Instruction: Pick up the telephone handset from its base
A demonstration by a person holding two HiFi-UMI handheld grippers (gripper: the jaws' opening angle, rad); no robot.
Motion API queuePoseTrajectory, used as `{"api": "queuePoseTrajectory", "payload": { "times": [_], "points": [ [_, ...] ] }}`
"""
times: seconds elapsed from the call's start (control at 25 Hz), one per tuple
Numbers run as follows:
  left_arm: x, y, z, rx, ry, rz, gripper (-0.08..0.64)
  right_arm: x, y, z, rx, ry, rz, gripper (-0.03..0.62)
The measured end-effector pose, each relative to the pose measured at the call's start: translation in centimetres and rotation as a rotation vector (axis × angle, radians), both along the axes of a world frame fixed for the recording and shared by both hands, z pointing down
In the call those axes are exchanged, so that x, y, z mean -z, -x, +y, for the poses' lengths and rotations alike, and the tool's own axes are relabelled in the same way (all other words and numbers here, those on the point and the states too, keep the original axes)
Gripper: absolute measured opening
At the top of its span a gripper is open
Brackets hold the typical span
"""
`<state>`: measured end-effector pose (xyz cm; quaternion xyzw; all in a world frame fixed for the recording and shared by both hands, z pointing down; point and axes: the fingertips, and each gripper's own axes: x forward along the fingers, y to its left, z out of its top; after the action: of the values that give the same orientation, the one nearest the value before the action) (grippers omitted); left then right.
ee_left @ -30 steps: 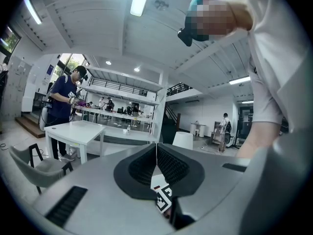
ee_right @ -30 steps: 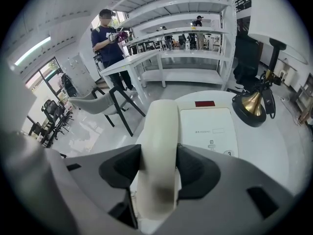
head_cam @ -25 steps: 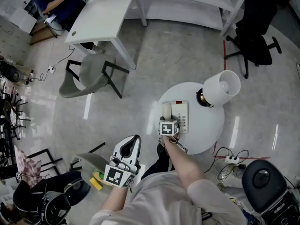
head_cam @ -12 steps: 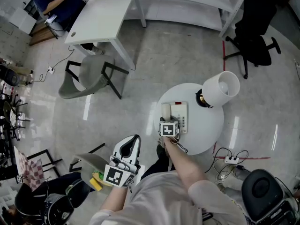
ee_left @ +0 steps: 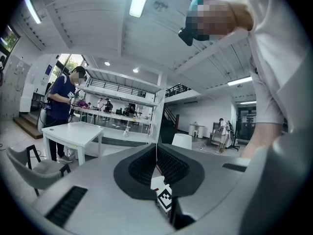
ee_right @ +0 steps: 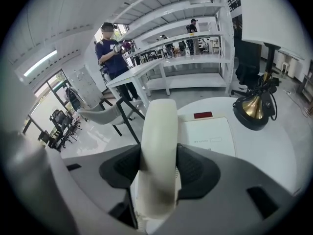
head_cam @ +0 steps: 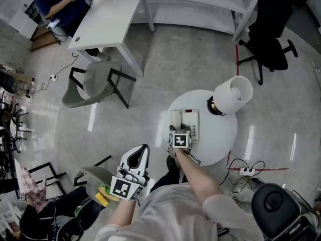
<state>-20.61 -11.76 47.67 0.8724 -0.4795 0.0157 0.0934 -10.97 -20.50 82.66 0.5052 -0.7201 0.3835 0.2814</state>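
A white telephone base [head_cam: 193,125] sits on a small round white table [head_cam: 223,139]. Its cream handset [head_cam: 176,119] lies along the base's left side. My right gripper [head_cam: 177,129] reaches over the table's near edge and is shut on the handset. In the right gripper view the handset [ee_right: 159,131] runs straight away between both dark pads [ee_right: 191,168], which press on its sides, with the base [ee_right: 212,136] to its right. Whether the handset is off its cradle I cannot tell. My left gripper [head_cam: 144,148] hangs off to the left over the floor, shut and with nothing in it [ee_left: 156,153].
A table lamp with a white shade [head_cam: 231,94] and brass foot [ee_right: 254,109] stands on the table's right. Around it are a grey chair [head_cam: 95,82], a white desk [head_cam: 108,16], a black office chair [head_cam: 273,49] and a floor power strip with cables [head_cam: 246,170].
The head view has drifted slightly. My right gripper stays shut on the handset at the same spot and the left gripper has not moved.
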Motion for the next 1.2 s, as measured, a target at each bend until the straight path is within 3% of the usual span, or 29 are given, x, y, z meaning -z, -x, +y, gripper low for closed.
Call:
{"api": "queuePoseTrajectory", "payload": {
  "times": [0.88,1.2],
  "points": [
    [1.2,-2.6,0.7,-0.032,-0.046,0.015,0.021,8.2,-5.5,0.6,-0.088,-0.173,-0.308,0.225],
    [2.2,-3.8,1.2,-0.047,-0.066,0.020,0.021,14.2,-8.5,1.2,-0.117,-0.279,-0.453,0.225]
  ]
}}
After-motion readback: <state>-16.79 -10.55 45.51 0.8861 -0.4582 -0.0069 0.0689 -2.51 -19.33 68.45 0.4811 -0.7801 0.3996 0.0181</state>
